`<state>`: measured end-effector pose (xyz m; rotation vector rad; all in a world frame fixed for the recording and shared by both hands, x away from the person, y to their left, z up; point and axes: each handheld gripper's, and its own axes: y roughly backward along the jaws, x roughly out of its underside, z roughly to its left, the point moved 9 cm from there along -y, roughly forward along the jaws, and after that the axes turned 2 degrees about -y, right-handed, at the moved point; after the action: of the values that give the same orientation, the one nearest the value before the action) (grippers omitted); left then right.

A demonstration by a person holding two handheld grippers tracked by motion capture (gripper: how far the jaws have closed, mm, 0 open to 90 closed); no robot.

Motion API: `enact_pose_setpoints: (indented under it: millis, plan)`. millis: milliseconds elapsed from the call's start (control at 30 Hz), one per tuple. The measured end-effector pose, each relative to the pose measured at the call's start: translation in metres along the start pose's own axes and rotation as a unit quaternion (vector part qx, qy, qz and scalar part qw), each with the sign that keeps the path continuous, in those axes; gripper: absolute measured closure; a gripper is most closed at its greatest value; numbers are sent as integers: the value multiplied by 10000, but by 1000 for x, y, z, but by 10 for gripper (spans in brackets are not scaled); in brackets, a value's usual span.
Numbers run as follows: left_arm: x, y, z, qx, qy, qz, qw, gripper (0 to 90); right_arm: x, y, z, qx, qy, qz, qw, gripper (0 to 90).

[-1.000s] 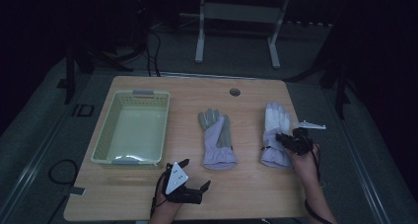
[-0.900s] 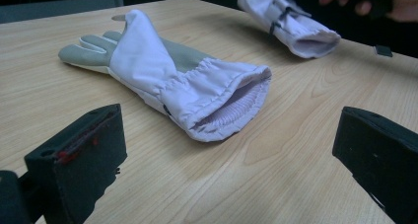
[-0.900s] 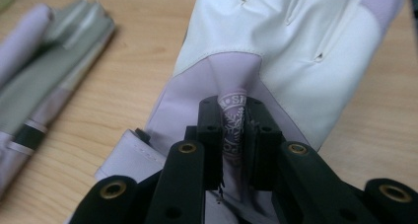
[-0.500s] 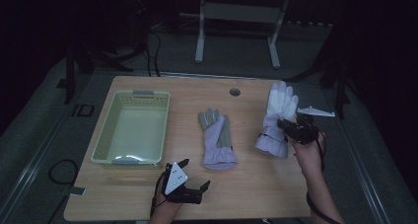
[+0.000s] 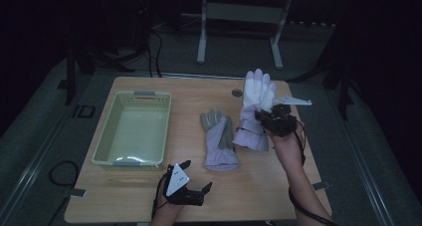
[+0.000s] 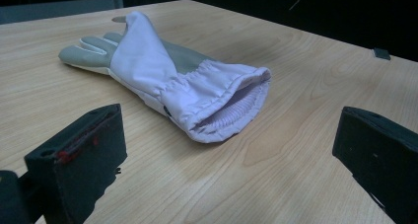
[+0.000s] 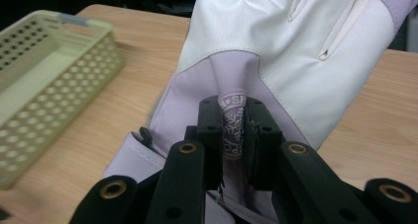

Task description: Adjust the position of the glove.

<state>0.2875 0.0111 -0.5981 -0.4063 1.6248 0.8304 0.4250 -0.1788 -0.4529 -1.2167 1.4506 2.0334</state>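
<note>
- My right gripper (image 7: 231, 130) pinches only a fold of the white glove (image 7: 296, 51); it could slip free over the table (image 5: 259, 186).
- My left gripper (image 6: 226, 160), jaws wide and empty, could snag the grey-palmed glove (image 6: 167, 81).

A darkened lab or recording studio is suggested: a lone wooden bench (image 5: 259, 196) is set on grey carpet, and beyond the right claw (image 5: 263, 117) metal stand legs (image 5: 201, 42) and cables (image 5: 154, 42) are seen.
</note>
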Motion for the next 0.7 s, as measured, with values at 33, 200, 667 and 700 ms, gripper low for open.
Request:
enact_pose_setpoints:
  millis: [33, 200, 667, 700]
  plan:
    - [0, 0, 0, 5, -2, -5, 10000, 0, -1, -1, 8, -68, 26, 26, 10000, 797]
    - [-1, 0, 0, -6, 19, -23, 10000, 0, -2, -6, 39, -226, 201, 59, 9995, 797]
    - [-1, 0, 1, -31, 48, -35, 10000, 0, 45, -57, 68, -174, 400, 836, 9955, 797]
    - [-1, 0, 1, -31, 48, -35, 10000, 1, 45, -57, 68, -174, 400, 836, 9955, 797]
